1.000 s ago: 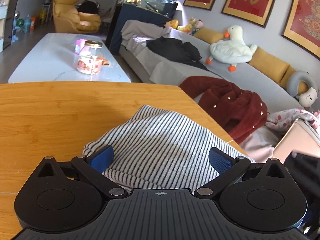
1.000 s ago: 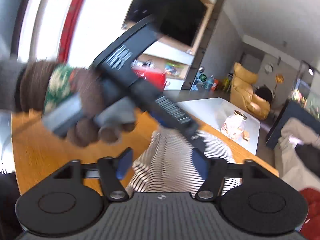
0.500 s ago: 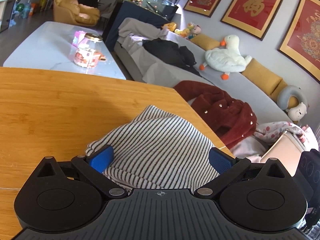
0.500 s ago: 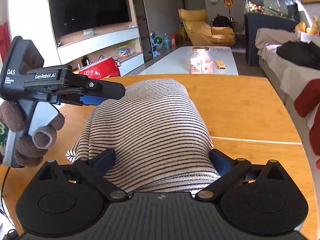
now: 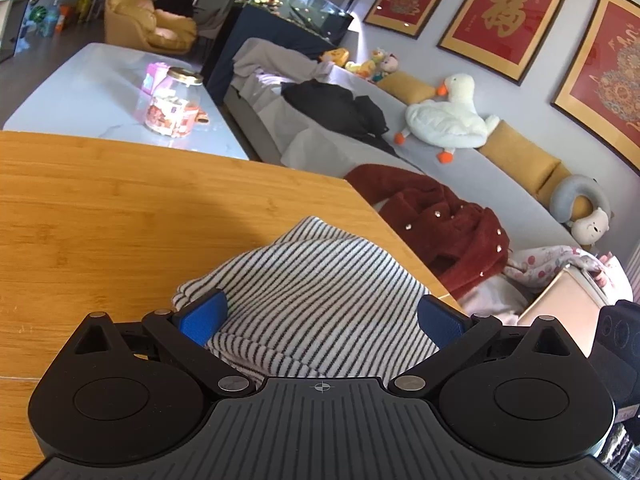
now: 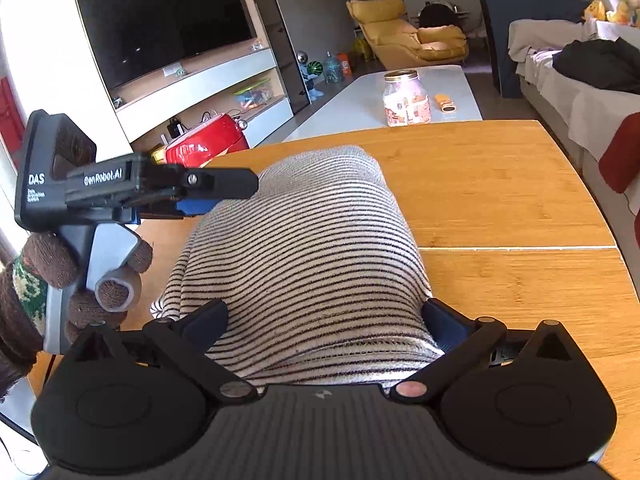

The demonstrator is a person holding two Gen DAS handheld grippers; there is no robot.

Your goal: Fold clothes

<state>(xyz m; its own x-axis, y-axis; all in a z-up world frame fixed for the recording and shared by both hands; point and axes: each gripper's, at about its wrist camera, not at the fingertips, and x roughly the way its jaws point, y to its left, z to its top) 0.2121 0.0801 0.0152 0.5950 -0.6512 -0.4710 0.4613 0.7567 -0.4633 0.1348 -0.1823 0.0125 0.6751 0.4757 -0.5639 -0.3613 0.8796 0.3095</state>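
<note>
Right wrist view: the striped top (image 6: pixel 304 256) lies on the desk (image 6: pixel 500 200) as a compact, rounded bundle, its edges tucked under rather than spread out. That reads as a garment already folded over at least once. Whether more folds are wanted, or only a last tidy and press, the pictures do not settle. The corner near the left side looks loose and a little bunched (image 5: pixel 188 292), so the bundle is not crisp.

The right gripper (image 6: pixel 324 320) has its fingers spread wide on either side of the near end of the top, pinching nothing. The left gripper (image 6: pixel 200 204), held in a gloved hand (image 6: pixel 80 280), comes in from the side over the top's left flank. In its own view its fingers (image 5: pixel 204 316) are also spread apart, straddling the cloth without pinching it.

The top sits near the desk's right corner in the left wrist view, with the edge (image 5: pixel 400 236) just beside the cloth. A red coat (image 5: pixel 440 224) and the sofa lie beyond that edge, so a push that way could slide the cloth off. The rest of the desk is bare wood, with ample room on the far side and toward the seam (image 6: pixel 520 248). The jar (image 6: pixel 404 98) stands on a separate white table, well apart.
</note>
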